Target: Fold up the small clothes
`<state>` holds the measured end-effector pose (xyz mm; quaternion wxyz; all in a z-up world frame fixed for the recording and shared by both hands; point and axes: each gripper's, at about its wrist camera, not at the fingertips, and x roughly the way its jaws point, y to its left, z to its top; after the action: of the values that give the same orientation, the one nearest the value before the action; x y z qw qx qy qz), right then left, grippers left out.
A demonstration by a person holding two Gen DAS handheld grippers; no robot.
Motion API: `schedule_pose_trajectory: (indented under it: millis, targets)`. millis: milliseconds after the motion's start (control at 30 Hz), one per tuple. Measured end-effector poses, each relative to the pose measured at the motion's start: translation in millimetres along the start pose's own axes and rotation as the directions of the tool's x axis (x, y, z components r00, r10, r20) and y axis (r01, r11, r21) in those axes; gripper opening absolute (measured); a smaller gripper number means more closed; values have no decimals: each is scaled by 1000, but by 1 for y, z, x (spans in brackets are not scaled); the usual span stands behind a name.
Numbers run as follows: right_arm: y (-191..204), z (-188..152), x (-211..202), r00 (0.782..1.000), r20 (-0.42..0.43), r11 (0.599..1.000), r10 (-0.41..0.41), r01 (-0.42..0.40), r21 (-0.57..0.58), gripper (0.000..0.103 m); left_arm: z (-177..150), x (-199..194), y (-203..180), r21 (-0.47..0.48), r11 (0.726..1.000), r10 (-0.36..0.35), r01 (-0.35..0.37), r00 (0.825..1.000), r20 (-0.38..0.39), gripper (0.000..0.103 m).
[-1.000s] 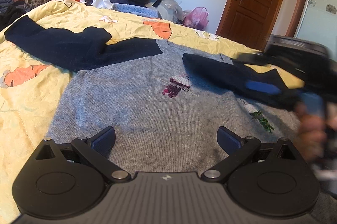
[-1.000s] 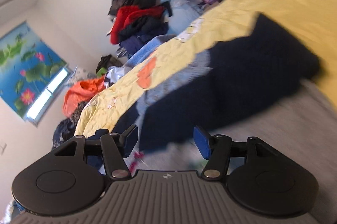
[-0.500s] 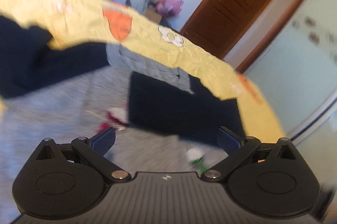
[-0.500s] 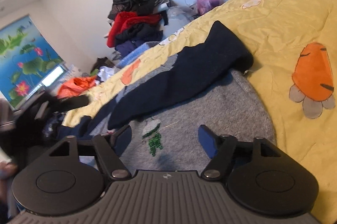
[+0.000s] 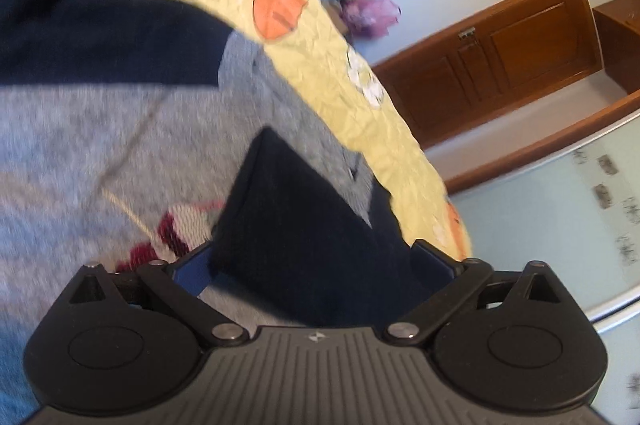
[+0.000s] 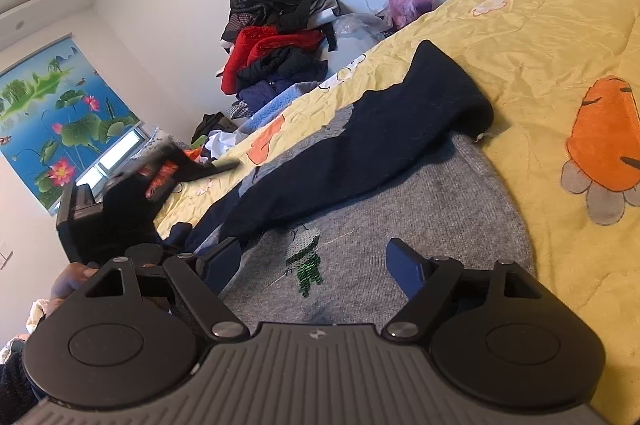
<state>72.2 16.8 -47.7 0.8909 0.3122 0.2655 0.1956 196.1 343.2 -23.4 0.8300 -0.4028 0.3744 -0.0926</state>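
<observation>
Straight ahead of my left hand-held gripper, between its wide-spread fingers, lies the cuff end of the navy sleeve, folded in across the grey sweater. Nothing is pinched; the blue pads stand clear on either side of the cloth. Past the fingertips the sweater's body runs off to my left, a small knitted motif showing just beside the left finger, and a second navy sleeve lies further out.

Ahead of my right hand-held gripper, equally wide apart and holding nothing, the same sweater lies flat on the bed, a little green motif just beyond the fingertips. The folded sleeve crosses the chest further forward. Off to the left in this view I see the other tool, blurred.

I judge the knit soft, light and limp, with some stretch: it will drape and sag from any single pinch and drag on the quilt rather than slide. A pad closed on one layer will grip well, since the wool is fuzzy, not slippery. For the next fold I would take the hem or side edge, one corner per tool, pinching the full thickness so the tucked sleeve travels with the body.

Beneath it all spreads the yellow quilt with carrot prints, and beyond the bed a heap of clothes and a wooden door.
</observation>
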Motion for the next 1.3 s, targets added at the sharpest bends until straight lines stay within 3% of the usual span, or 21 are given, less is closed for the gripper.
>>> schedule_pose_trajectory:
  millis: [33, 67, 100, 133, 200, 367, 467, 600, 667, 733, 767, 800, 833, 933, 1033, 1167, 1300]
  targets:
    - [0, 0, 0, 1000, 0, 1000, 0, 0, 0, 81, -1, 1, -3, 25, 999, 27, -28, 1000, 12, 61]
    - [0, 0, 0, 1000, 0, 1000, 0, 0, 0, 81, -2, 3, -6, 55, 996, 65, -65, 998, 13, 42]
    - [0, 0, 0, 1000, 0, 1000, -2, 2, -1, 81, -2, 6, -9, 85, 991, 107, -108, 994, 11, 16]
    - [1, 0, 1, 1000, 0, 1000, -2, 2, -3, 81, -2, 8, -10, 110, 984, 137, -138, 990, 13, 11]
    - [1, 0, 1, 1000, 0, 1000, -3, 3, -4, 82, -3, 7, -14, 154, 976, 150, -154, 988, 34, 8]
    - [1, 0, 1, 1000, 0, 1000, -3, 3, -4, 82, 0, -32, -29, 287, 940, 131, -183, 973, 192, 7]
    - [2, 0, 2, 1000, 0, 1000, -5, 5, -7, 83, 9, -41, -19, 282, 933, 173, -223, 966, 190, 7]
    - [7, 3, 3, 999, -23, 999, -37, 36, -26, 83, 2, -22, 5, 305, 898, 283, -316, 948, 148, 7]
    - [17, 17, 3, 997, -27, 996, -67, 65, -57, 85, -6, -23, 8, 327, 893, 255, -308, 947, 196, 8]
    - [26, 43, 4, 999, 38, 998, -19, 21, -60, 87, -14, -22, 11, 348, 884, 242, -312, 943, 229, 8]
    - [31, 59, 9, 998, 62, 998, -7, 11, -65, 94, -17, -23, 12, 365, 877, 234, -313, 941, 245, 8]
    - [34, 73, 19, 997, 71, 997, -14, 19, -72, 101, -18, -21, 13, 360, 881, 228, -308, 941, 249, 8]
    - [35, 86, 33, 998, 62, 996, -29, 34, -81, 101, -17, -21, 15, 345, 890, 221, -297, 944, 244, 8]
    - [25, 107, 87, 993, -30, 991, -115, 113, -75, 96, -13, -21, 19, 318, 909, 201, -271, 951, 236, 9]
    - [11, 101, 121, 969, -98, 971, -228, 219, -96, 92, -12, -21, 21, 304, 917, 192, -259, 953, 236, 9]
    - [5, 75, 118, 976, -6, 957, -219, 214, -196, 92, -10, -23, 26, 283, 930, 173, -236, 958, 230, 10]
    - [-4, 79, 116, 982, 15, 972, -187, 187, -143, 92, -8, -23, 29, 268, 939, 157, -217, 961, 229, 10]
